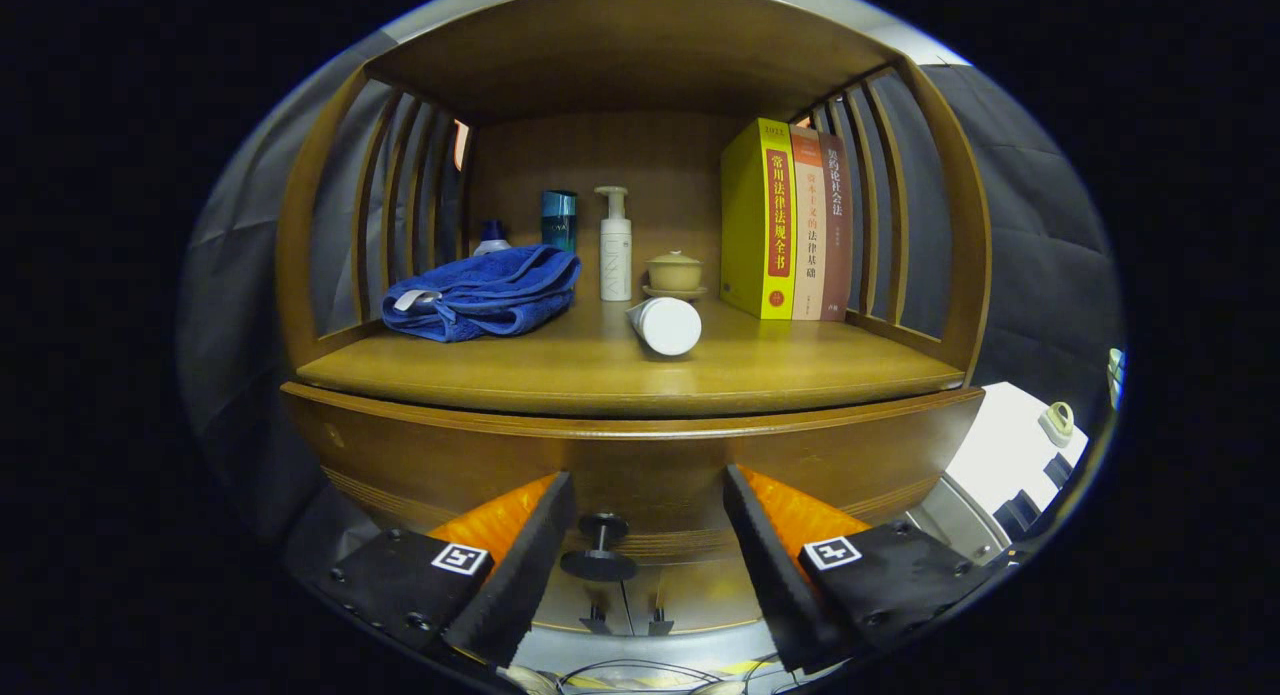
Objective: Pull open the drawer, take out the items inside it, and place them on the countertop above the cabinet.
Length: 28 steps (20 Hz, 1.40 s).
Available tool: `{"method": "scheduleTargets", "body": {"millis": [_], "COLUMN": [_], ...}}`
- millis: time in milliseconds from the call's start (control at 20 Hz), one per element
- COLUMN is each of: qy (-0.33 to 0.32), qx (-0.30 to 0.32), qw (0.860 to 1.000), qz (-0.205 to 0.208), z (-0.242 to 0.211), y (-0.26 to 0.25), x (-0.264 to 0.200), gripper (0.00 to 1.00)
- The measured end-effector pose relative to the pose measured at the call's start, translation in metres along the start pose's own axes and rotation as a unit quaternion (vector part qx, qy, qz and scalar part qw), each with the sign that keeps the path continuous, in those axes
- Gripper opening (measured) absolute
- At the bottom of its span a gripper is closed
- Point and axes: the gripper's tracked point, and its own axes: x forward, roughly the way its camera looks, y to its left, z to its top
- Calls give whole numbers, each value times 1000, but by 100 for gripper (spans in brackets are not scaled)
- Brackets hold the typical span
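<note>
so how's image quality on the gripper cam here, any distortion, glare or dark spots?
Gripper view: strong fisheye bowing, the countertop edge and drawer front curve; shelf items sharp, the white bottle cap brightly lit; the drawer knob sits in shadow between the open gripper fingers; bright overexposed patch off to the right.

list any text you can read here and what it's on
"常用法律法规全书": yellow book spine.
"法律基础": middle book spine; upper part too faint.
Dark red book, white pump bottle, teal bottle: too blurred.
Open gripper, drawer knob between its fingers: no words.
</note>
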Motion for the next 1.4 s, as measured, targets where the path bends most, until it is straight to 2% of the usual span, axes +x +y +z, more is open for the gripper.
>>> {"method": "scheduleTargets", "body": {"millis": [350,600,800,1200,1400], "qy": [4,2,-40,-114,-132], "qx": [-4,-4,-13,-2,-6], "qw": [1000,1000,999,993,991], "qz": [-1,4,0,-10,-15], "z": [0,20,76,222,270], "y": [0,5,-4,-49,-67], "x": [4,-16,-37,-99,-129], "gripper": [98,99,99,99,98]}}
